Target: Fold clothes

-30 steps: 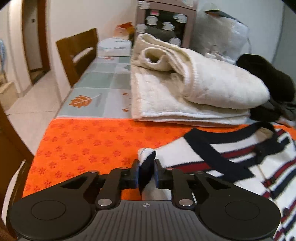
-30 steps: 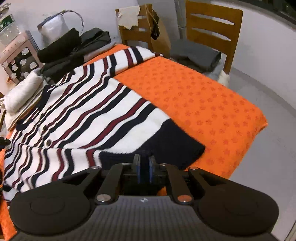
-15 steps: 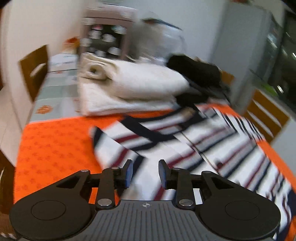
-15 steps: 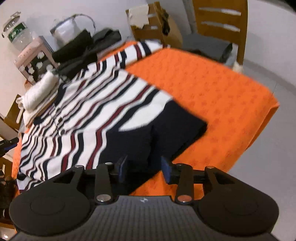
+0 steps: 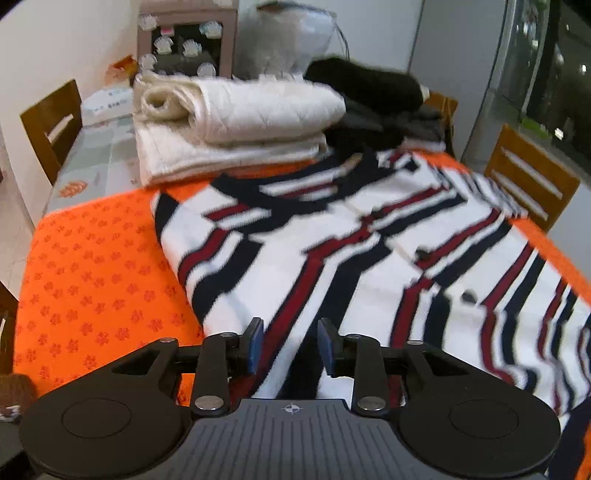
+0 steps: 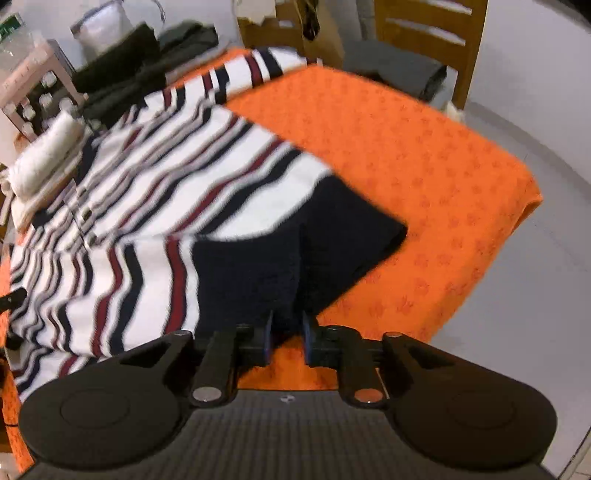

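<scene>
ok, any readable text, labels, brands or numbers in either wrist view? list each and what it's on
No text can be read in either view.
White box behind the folded cream blanket, left wrist view: dark print, too blurred to read.
Green label on the clear bottle, top left of the right wrist view: too blurred to read.
Gripper bodies: only a small crosshair mark, no letters.

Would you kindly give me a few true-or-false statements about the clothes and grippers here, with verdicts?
1. The striped cardigan lies on an orange cloth. True.
2. The left gripper is clamped shut on a sleeve. False: its jaws stand apart, just opened, pressing nothing.
3. A folded cream blanket lies beyond the cardigan. True.
4. The cardigan's hem band is red. False: it is dark navy.
</scene>
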`<action>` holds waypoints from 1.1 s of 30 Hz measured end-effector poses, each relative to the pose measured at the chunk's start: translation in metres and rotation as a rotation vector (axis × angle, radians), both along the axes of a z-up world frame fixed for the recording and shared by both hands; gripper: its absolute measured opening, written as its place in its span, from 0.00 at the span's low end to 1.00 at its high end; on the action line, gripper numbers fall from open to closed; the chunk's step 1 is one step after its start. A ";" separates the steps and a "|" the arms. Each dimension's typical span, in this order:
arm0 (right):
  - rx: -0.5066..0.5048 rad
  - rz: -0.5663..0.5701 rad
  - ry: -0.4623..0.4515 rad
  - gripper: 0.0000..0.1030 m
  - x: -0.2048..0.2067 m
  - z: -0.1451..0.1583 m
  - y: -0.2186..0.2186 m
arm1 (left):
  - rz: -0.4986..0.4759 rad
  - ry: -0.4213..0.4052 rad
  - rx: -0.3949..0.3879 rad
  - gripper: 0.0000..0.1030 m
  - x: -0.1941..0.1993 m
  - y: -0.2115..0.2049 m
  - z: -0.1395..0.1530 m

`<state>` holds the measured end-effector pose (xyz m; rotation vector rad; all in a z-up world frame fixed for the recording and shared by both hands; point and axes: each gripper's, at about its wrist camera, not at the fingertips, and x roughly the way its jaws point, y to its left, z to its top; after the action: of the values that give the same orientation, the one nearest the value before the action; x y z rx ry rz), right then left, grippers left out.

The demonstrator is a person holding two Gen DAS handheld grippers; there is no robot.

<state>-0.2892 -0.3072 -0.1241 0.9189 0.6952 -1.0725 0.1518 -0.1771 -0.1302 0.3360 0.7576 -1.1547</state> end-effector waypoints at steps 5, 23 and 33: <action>-0.090 -0.010 -0.028 0.32 -0.015 0.038 -0.021 | 0.048 -0.008 -0.045 0.43 -0.011 0.017 0.027; 0.050 -0.051 -0.363 0.42 -0.073 0.014 -0.279 | 0.477 0.040 -0.055 0.49 -0.115 0.013 0.055; 0.279 -0.254 -0.628 0.45 -0.102 -0.045 -0.375 | 0.551 0.030 -0.091 0.50 -0.185 -0.052 0.070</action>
<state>-0.3909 -0.6818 -0.1693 1.5269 0.2052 -0.8414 -0.0328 -0.2291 -0.0599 0.0247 0.7588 -0.6712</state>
